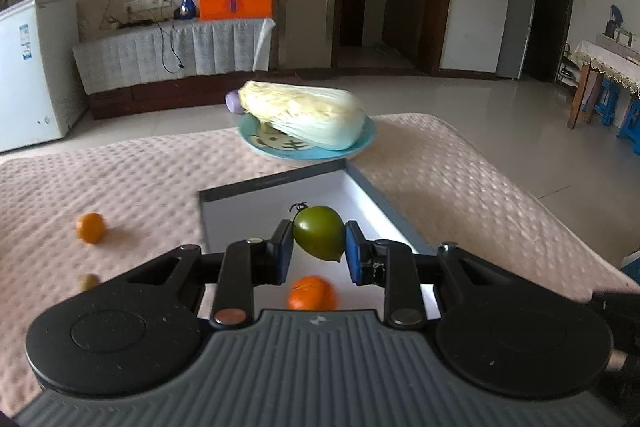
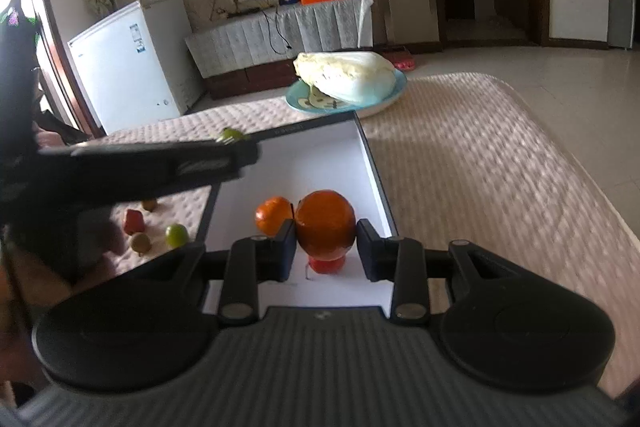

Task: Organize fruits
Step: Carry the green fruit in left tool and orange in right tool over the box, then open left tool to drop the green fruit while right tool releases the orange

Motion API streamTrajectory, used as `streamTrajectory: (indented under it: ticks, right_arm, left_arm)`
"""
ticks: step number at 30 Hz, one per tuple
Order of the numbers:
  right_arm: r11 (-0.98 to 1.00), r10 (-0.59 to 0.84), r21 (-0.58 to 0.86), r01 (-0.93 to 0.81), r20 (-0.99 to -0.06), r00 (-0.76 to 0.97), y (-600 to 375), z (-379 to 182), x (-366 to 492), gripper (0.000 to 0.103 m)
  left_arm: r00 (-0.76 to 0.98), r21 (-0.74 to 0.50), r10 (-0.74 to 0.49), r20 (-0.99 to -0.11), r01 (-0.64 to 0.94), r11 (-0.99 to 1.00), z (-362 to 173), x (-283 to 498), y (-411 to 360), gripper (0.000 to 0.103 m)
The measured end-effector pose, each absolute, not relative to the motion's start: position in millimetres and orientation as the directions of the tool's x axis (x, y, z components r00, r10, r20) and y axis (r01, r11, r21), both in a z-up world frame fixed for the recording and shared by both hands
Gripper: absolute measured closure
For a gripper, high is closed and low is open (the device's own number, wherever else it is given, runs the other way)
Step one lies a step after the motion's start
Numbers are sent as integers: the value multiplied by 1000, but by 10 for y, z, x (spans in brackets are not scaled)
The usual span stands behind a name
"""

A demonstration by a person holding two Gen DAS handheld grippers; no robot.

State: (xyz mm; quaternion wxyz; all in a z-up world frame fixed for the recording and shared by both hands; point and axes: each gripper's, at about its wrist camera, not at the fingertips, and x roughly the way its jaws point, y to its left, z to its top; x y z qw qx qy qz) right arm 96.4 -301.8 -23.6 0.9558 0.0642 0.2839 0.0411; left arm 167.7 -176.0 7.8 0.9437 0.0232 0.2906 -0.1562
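My left gripper (image 1: pixel 319 247) is shut on a green tomato (image 1: pixel 319 231) and holds it above the white tray (image 1: pixel 248 211). An orange (image 1: pixel 312 293) lies in the tray below it. My right gripper (image 2: pixel 326 247) holds a larger orange (image 2: pixel 325 223) between its pads; the left pad touches it and a small gap shows at the right pad. A second orange (image 2: pixel 274 214) and a red fruit (image 2: pixel 328 264) lie in the tray (image 2: pixel 320 155). The left gripper shows in the right wrist view (image 2: pixel 236 147) over the tray's left edge.
A blue plate (image 1: pixel 352 149) with a cabbage (image 1: pixel 304 115) stands behind the tray. Loose on the pink cloth: an orange (image 1: pixel 91 227), a small brown fruit (image 1: pixel 89 281), and in the right wrist view a green fruit (image 2: pixel 177 235), a red piece (image 2: pixel 134 221) and brown fruits (image 2: pixel 141 242).
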Motion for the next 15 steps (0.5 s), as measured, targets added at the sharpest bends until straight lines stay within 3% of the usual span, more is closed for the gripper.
streamTrajectory:
  ticks: [6,15]
  right_arm:
    - [988,120,150,-43,-554,824,-3022,-278,1004,67]
    - [984,151,166,-71,-546,824,-2946,-261,1019,67]
  left_arm:
    - [765,-23,-266,-587,312,950,-93,1880,-2000,71]
    - [773,-14,-178,-609,213,977,-291,1993,-1744,71]
